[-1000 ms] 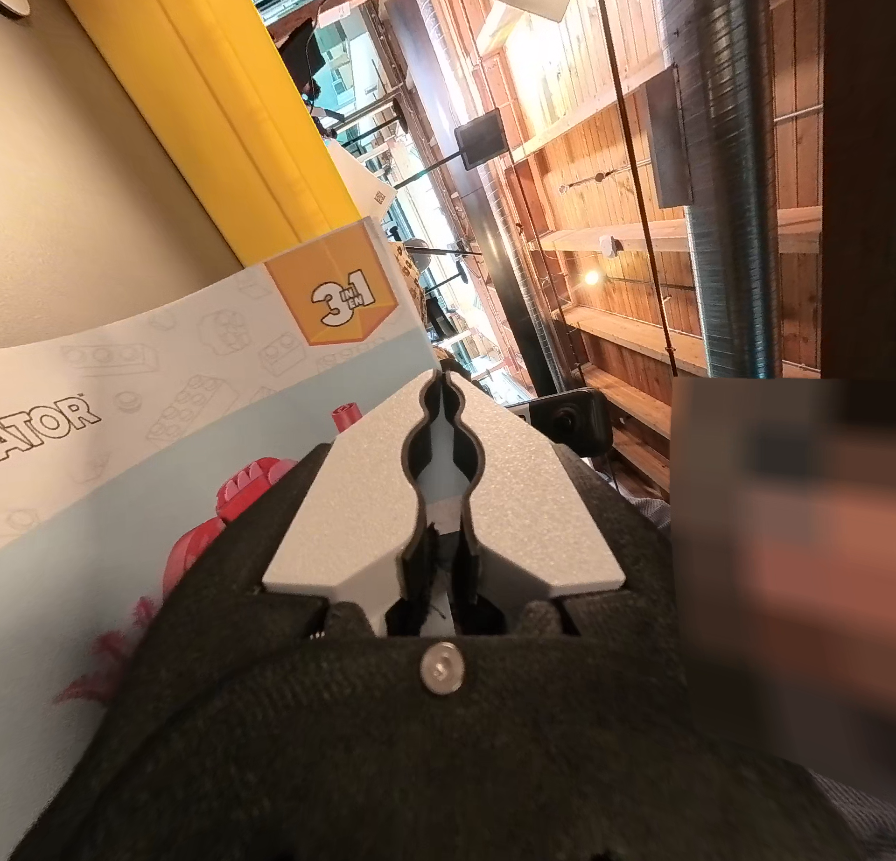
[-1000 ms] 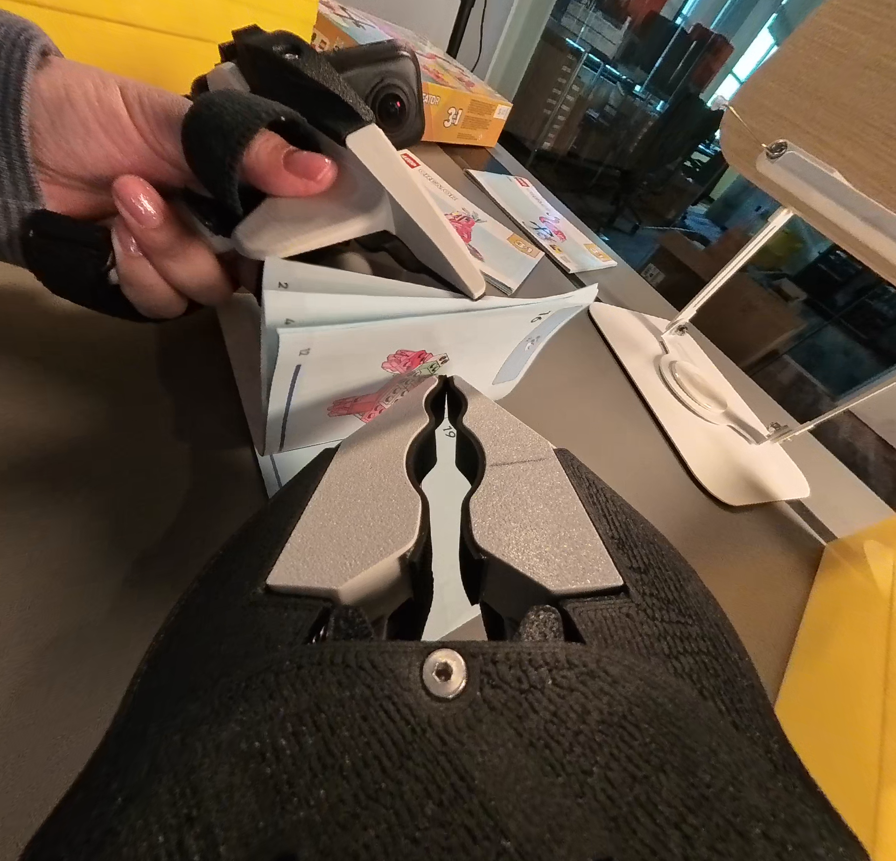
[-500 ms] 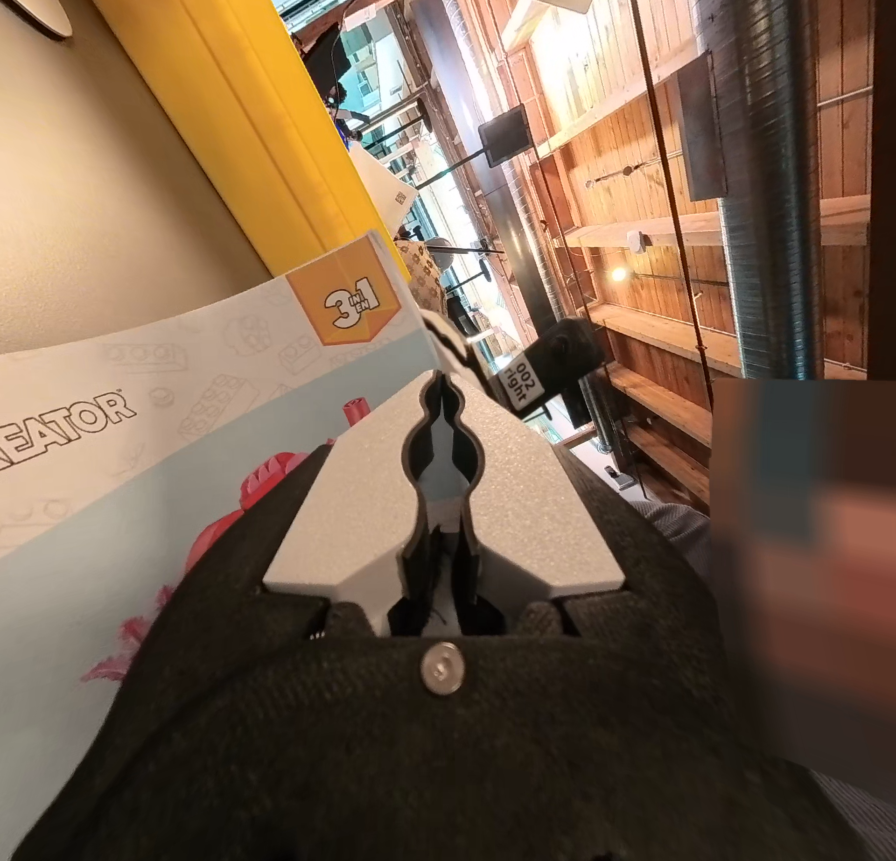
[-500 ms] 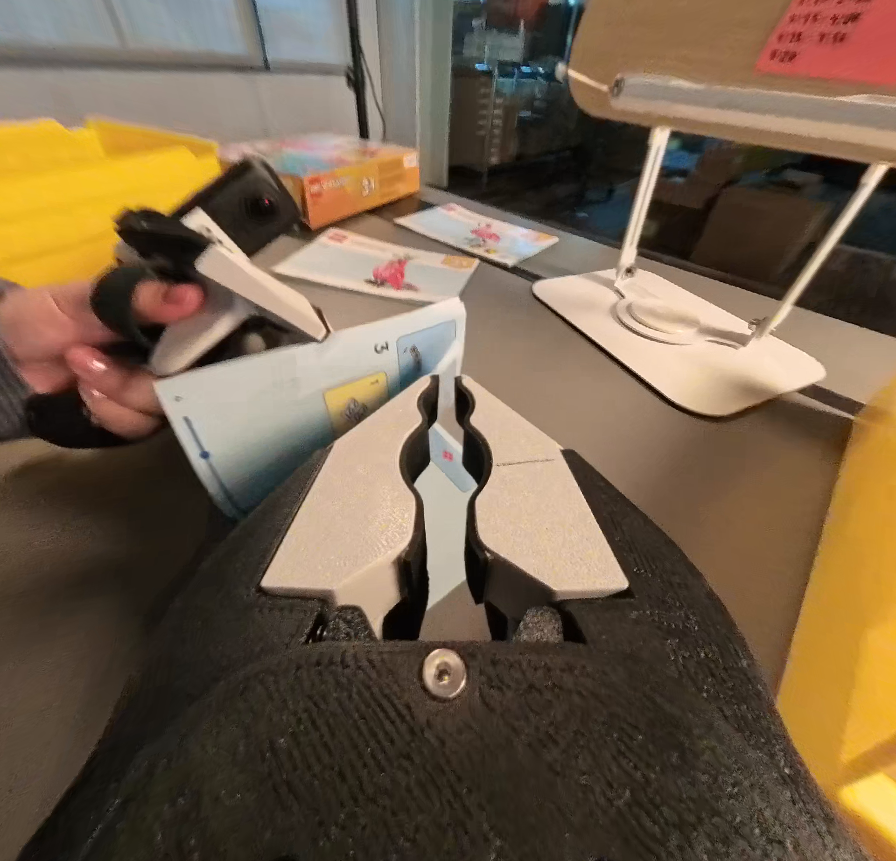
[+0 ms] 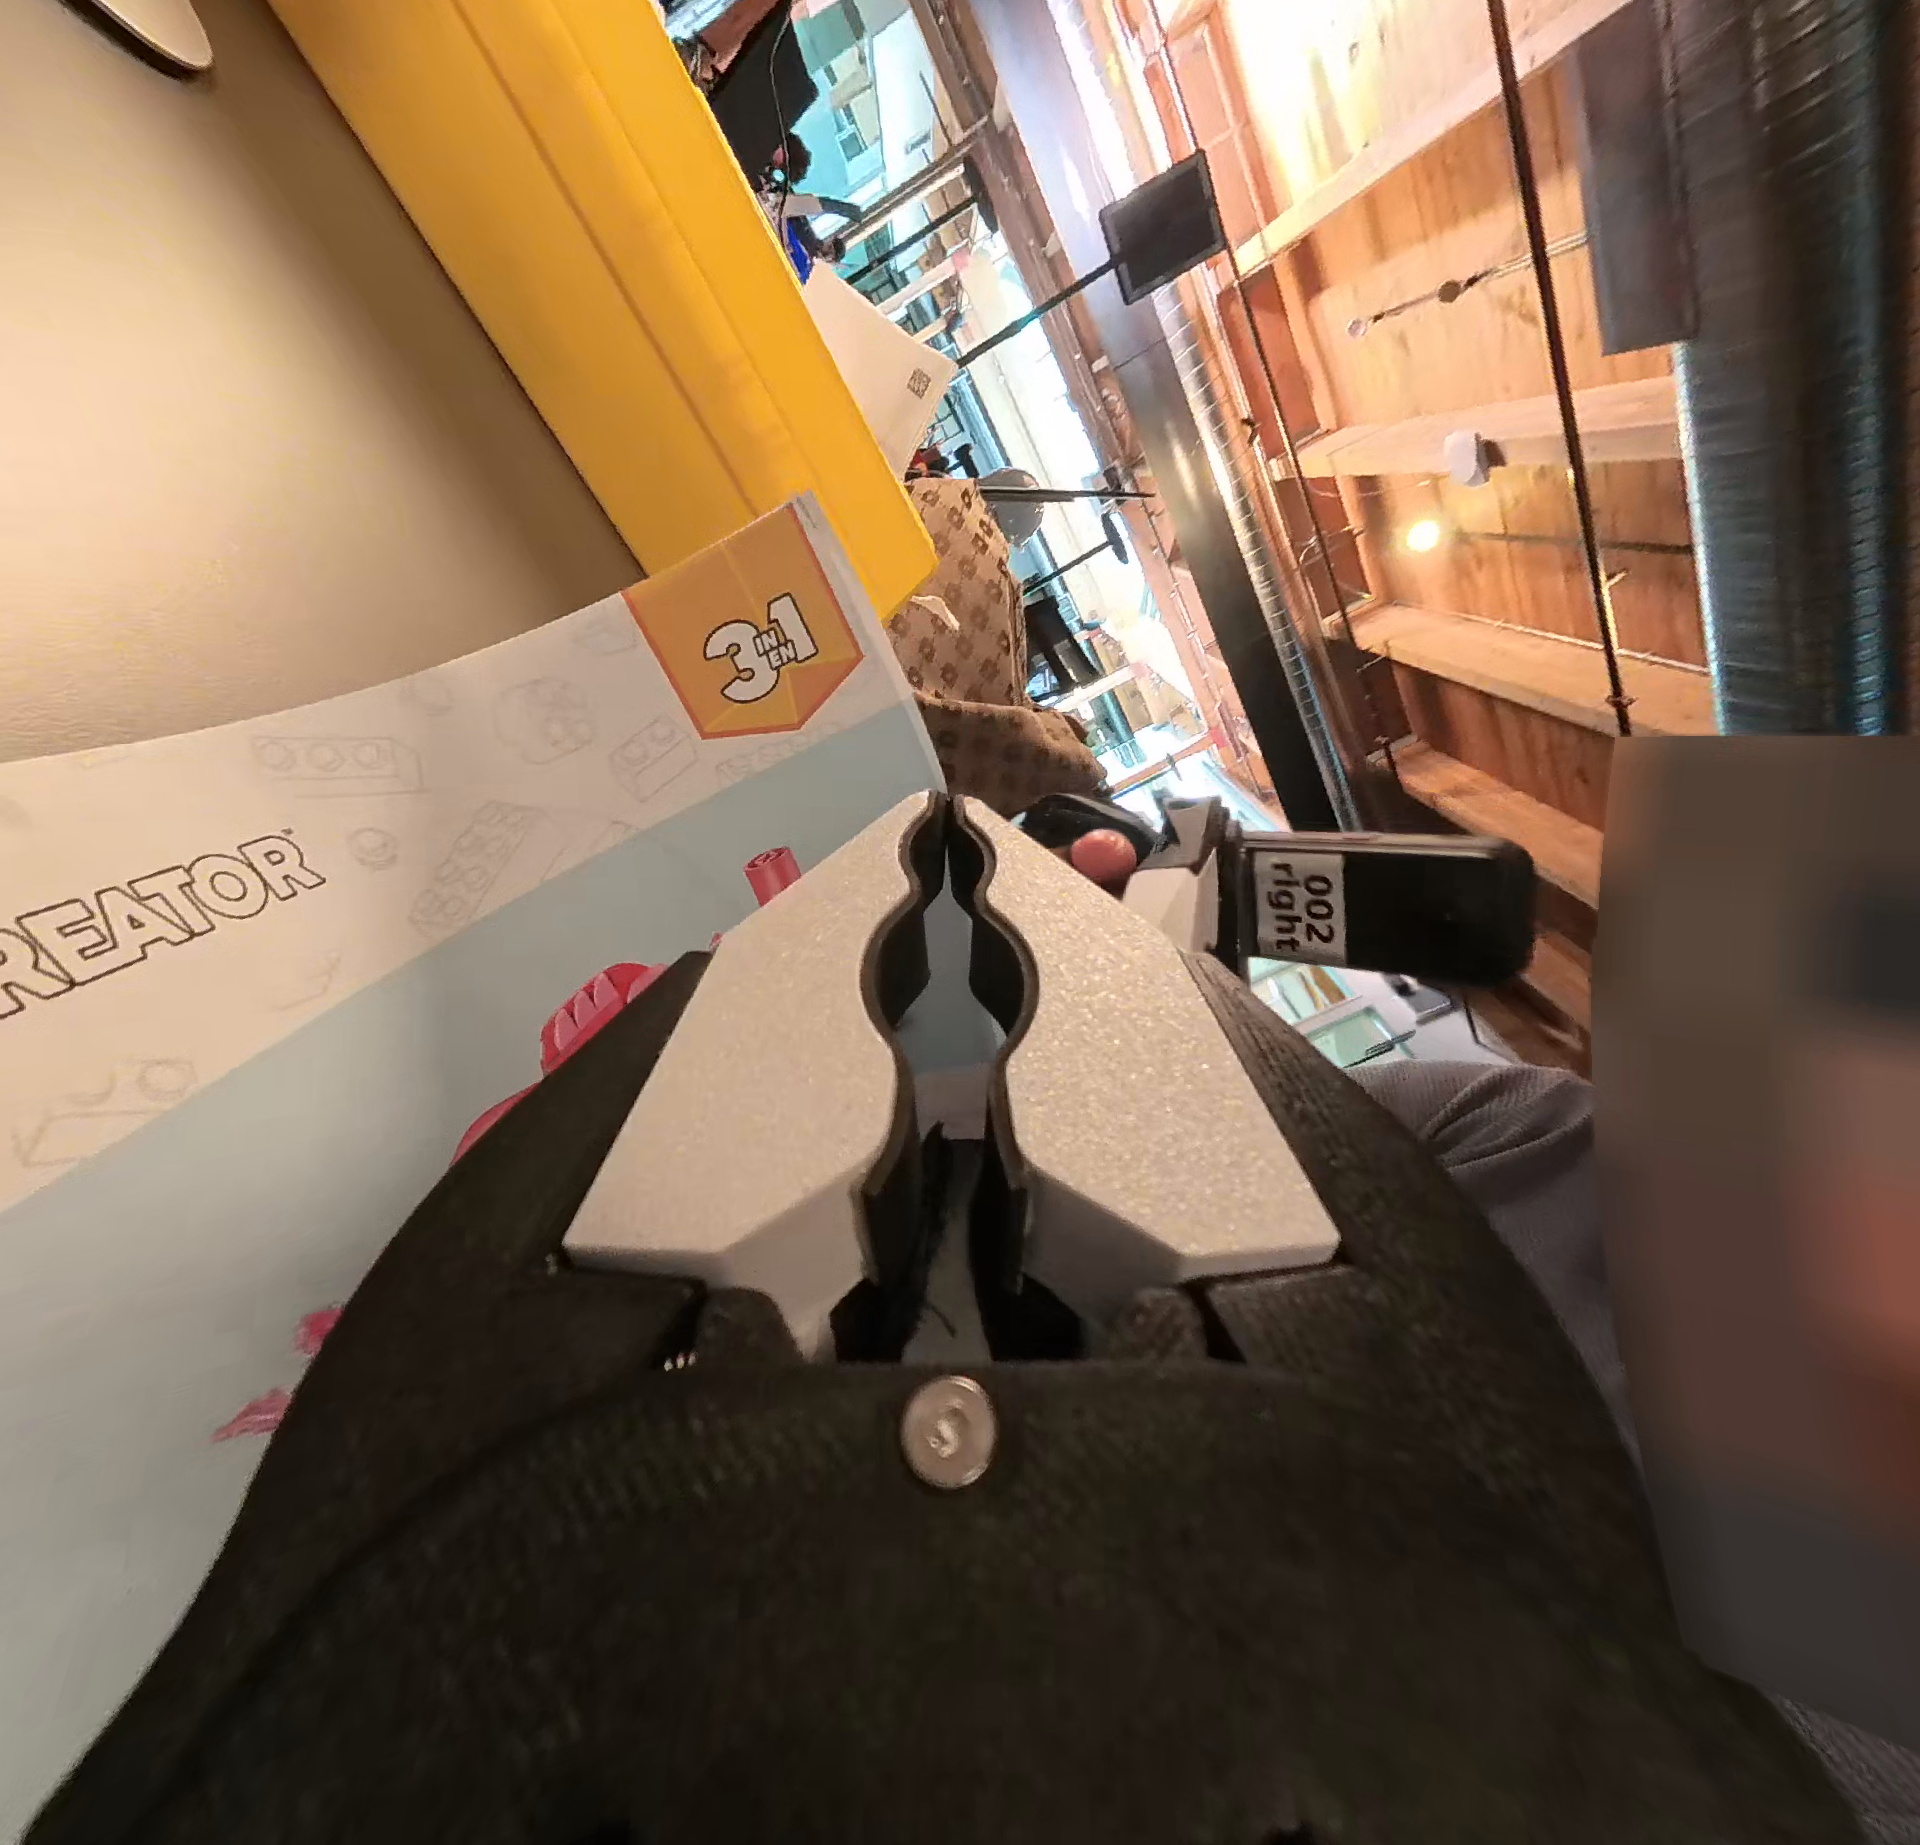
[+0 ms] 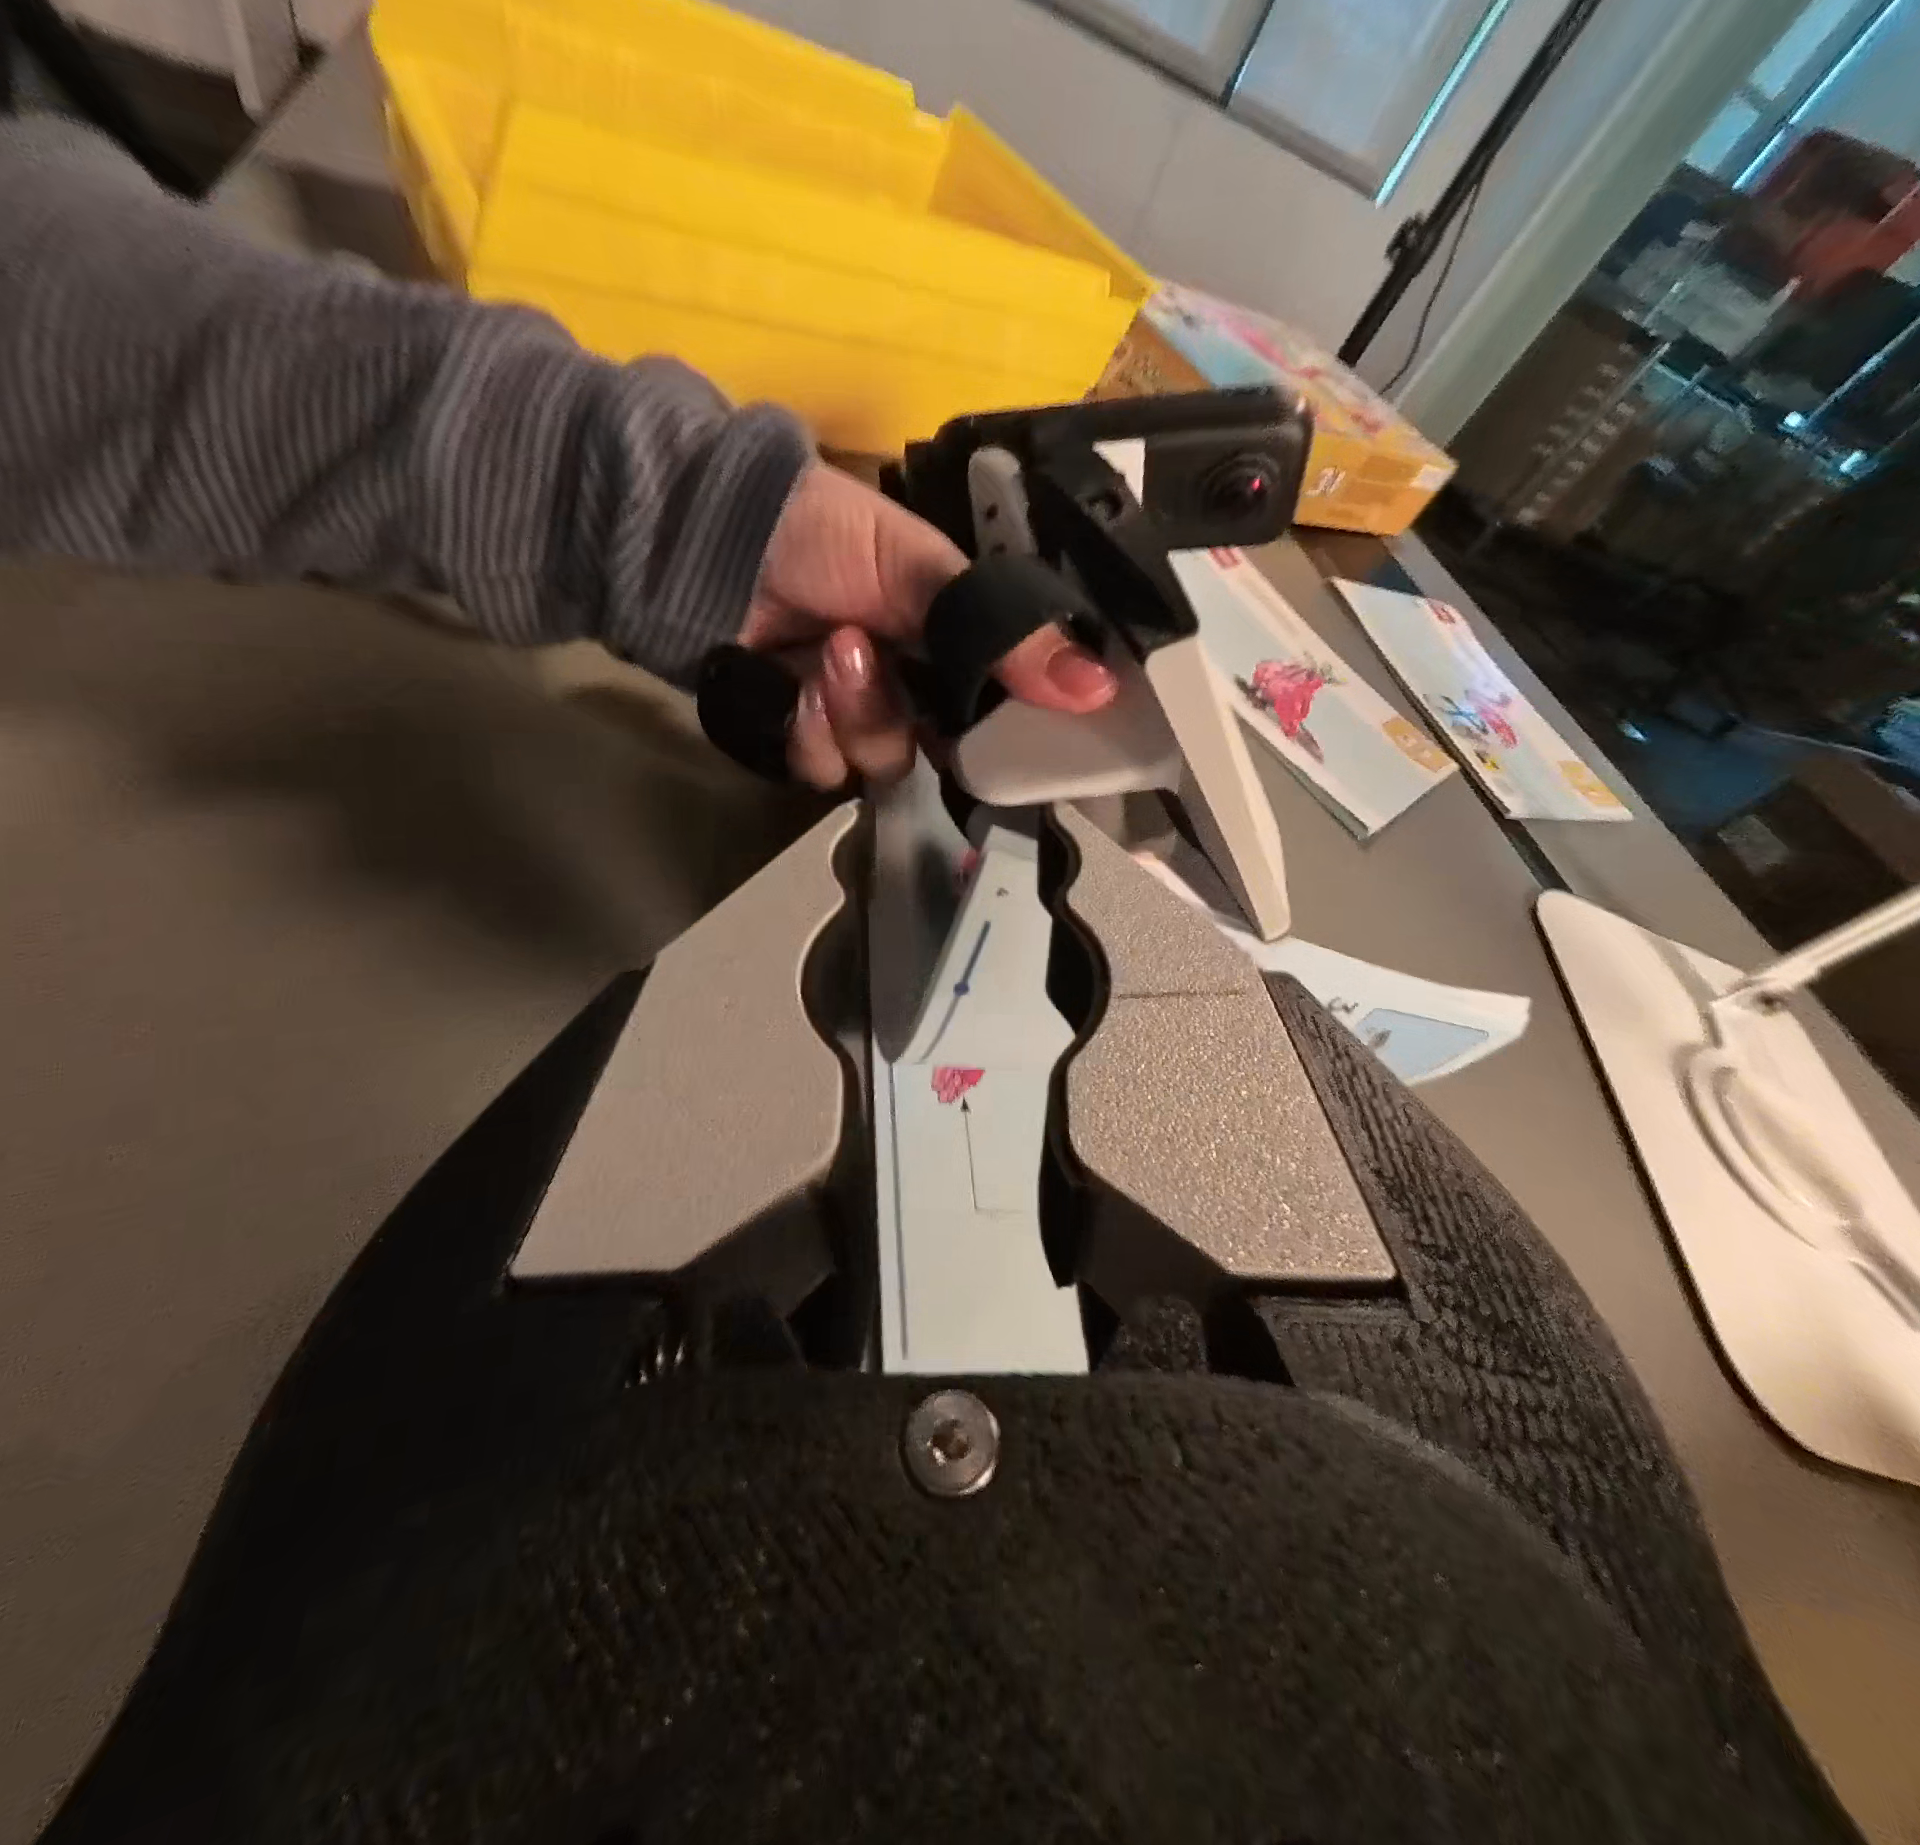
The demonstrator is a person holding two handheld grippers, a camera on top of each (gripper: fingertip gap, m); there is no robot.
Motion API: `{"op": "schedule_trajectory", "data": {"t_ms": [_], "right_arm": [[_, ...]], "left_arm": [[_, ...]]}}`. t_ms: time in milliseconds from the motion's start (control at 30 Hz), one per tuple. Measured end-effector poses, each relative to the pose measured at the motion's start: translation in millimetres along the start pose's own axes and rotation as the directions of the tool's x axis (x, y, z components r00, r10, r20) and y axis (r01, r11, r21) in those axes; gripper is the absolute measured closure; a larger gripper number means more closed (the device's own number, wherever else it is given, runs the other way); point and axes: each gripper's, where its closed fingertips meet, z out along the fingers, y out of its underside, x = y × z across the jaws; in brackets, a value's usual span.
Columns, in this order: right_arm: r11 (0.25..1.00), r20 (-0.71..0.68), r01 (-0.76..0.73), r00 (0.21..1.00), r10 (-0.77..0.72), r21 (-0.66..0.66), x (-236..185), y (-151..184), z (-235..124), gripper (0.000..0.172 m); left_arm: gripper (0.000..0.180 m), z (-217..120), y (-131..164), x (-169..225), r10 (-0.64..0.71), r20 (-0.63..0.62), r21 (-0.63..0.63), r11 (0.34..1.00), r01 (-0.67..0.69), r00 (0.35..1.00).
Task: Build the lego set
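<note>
My left gripper (image 5: 948, 824) is shut on the edge of a light-blue building-brick instruction booklet (image 5: 416, 860), whose cover spreads out to its left. In the right wrist view a hand holds the left gripper (image 6: 1257, 902) tip-down over the same booklet (image 6: 1403, 1026). My right gripper (image 6: 956, 829) is open. A light-blue page (image 6: 997, 1120) of the booklet stands loose between its fingers, and neither pad presses on it. The right gripper's black camera (image 5: 1371, 912) shows just beyond my left fingertips.
Yellow bins (image 6: 727, 237) stand at the back of the brown table (image 6: 208, 912), with a colourful toy box (image 6: 1299, 413) beside them. Two more booklets (image 6: 1320, 715) (image 6: 1475, 704) lie flat farther off. A white stand base (image 6: 1766, 1120) sits at the right.
My right gripper was shut on a booklet page and has opened, letting the page go. It has also swung left towards the left hand. My left gripper stays shut on the booklet.
</note>
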Motion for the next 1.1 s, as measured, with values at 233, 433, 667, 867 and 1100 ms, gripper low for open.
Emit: {"op": "schedule_trajectory", "data": {"t_ms": [233,433,667,867,1100], "right_arm": [[0.973,0.034,0.015,0.999,-0.007,-0.231,7.3,31.0,-16.9,0.145],[0.968,0.003,-0.058,0.998,0.061,-0.243,20.0,40.0,-26.2,0.149],[0.924,-0.056,-0.217,0.976,0.210,-0.314,26.9,72.0,-11.4,0.148],[0.887,-0.180,-0.341,0.938,0.297,-0.312,19.8,74.8,21.8,0.154],[0.818,-0.285,-0.410,0.906,0.314,-0.403,26.4,93.3,23.8,0.156]], "left_arm": [[0.180,0.5,0.7,-1.4,0.020,0.026,-0.014,1.000,-0.020,0.999],[0.180,-5.6,-4.1,6.0,0.033,0.018,-0.015,0.999,-0.032,0.999],[0.180,-47.9,-29.3,35.4,0.195,0.149,0.033,0.979,-0.202,0.969],[0.180,-103.2,-49.7,36.2,0.368,0.540,-0.043,0.910,-0.412,0.757],[0.180,-170.9,-61.9,23.7,0.340,0.846,-0.133,0.880,-0.455,0.410]]}}
